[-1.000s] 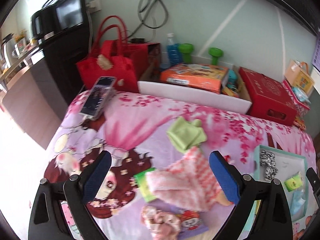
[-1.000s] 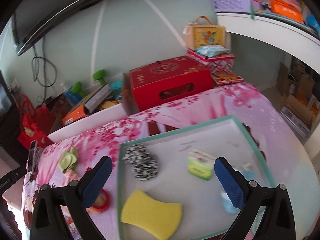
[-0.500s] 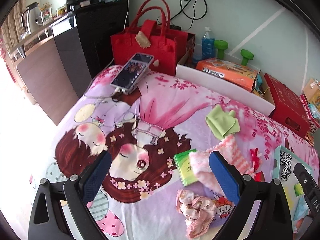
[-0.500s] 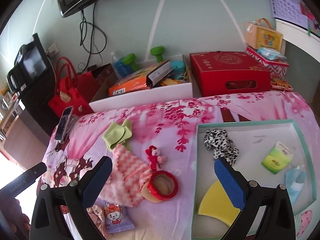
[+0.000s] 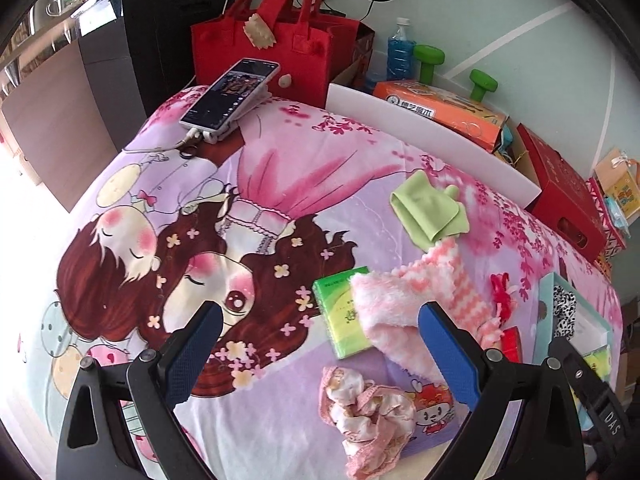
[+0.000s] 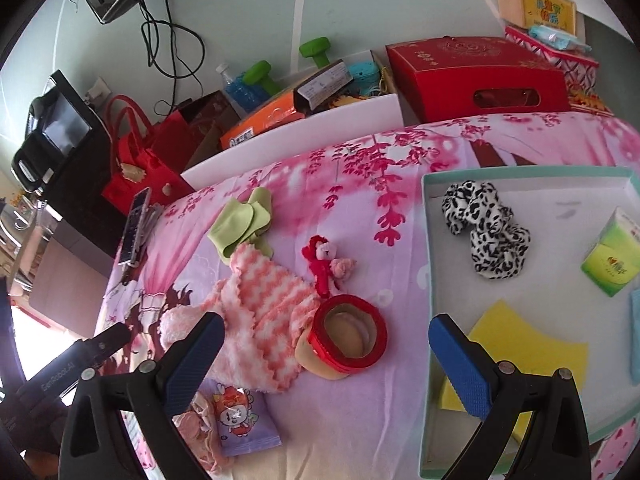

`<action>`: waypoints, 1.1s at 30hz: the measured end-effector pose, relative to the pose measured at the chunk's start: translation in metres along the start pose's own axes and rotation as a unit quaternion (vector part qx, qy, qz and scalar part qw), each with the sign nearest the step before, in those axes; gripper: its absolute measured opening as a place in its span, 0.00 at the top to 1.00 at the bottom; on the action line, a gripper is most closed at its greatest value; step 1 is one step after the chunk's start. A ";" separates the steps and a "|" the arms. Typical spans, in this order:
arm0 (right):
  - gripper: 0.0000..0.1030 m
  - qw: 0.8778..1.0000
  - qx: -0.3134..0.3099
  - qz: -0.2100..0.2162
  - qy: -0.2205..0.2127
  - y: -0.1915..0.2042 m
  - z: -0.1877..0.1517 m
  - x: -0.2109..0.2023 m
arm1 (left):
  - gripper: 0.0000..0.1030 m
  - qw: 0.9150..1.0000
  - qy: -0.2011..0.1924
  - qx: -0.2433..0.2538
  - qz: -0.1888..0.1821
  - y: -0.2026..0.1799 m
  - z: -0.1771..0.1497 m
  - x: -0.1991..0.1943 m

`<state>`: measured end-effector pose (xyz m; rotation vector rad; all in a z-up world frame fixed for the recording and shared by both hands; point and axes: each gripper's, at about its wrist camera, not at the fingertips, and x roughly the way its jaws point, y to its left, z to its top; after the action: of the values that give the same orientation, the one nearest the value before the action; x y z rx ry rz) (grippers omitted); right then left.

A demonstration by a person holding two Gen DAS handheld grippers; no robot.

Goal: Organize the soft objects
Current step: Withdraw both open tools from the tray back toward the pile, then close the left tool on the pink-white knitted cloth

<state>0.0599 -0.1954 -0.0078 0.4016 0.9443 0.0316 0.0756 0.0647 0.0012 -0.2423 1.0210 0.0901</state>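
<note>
Both tongs are seen spread wide with nothing held between their blue pads. From the left wrist view, the left gripper (image 5: 318,346) is held above a cartoon-printed blanket (image 5: 248,184), and between its 2 fingers a green tissue pack (image 5: 342,312) is seen, partly covered by a pink-and-white fluffy cloth (image 5: 420,312). A light green cloth (image 5: 430,210) is laid just beyond the fluffy cloth, touching its far corner, and a pink frilly scrunchie (image 5: 366,420) is bunched near the lower edge beside a purple cartoon packet (image 5: 430,412). A phone (image 5: 230,98) is propped at the far corner of the blanket, in front of a red felt bag (image 5: 276,40). From the right wrist view, the right gripper (image 6: 324,364) is held over the gap between the loose items and a teal-rimmed tray (image 6: 426,240). Inside the tray are seen a black-and-white spotted scrunchie (image 6: 486,230), a 2nd green tissue pack (image 6: 612,258) and a yellow sponge (image 6: 528,354), the latter partly hidden by the right-hand finger. Outside the tray, a red-rimmed round item (image 6: 346,334) is set against the fluffy cloth, with a small red-and-pink plush toy (image 6: 326,266) just behind it.
</note>
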 end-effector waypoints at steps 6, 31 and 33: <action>0.00 1.000 0.002 0.005 0.021 -0.001 -0.004 0.009 | 0.05 1.000 0.003 -0.012 -0.016 -0.002 -0.001 0.009; 0.31 0.998 0.037 0.014 0.050 -0.014 -0.012 0.033 | 0.13 0.999 0.039 0.011 -0.022 -0.019 -0.003 0.039; 0.33 0.998 0.045 0.012 0.052 -0.017 -0.013 0.036 | 0.17 0.999 0.041 0.009 -0.029 -0.020 -0.003 0.041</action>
<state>0.0686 -0.1997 -0.0480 0.4982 1.0462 0.0312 0.0980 0.0431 -0.0324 -0.2601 1.0951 0.0184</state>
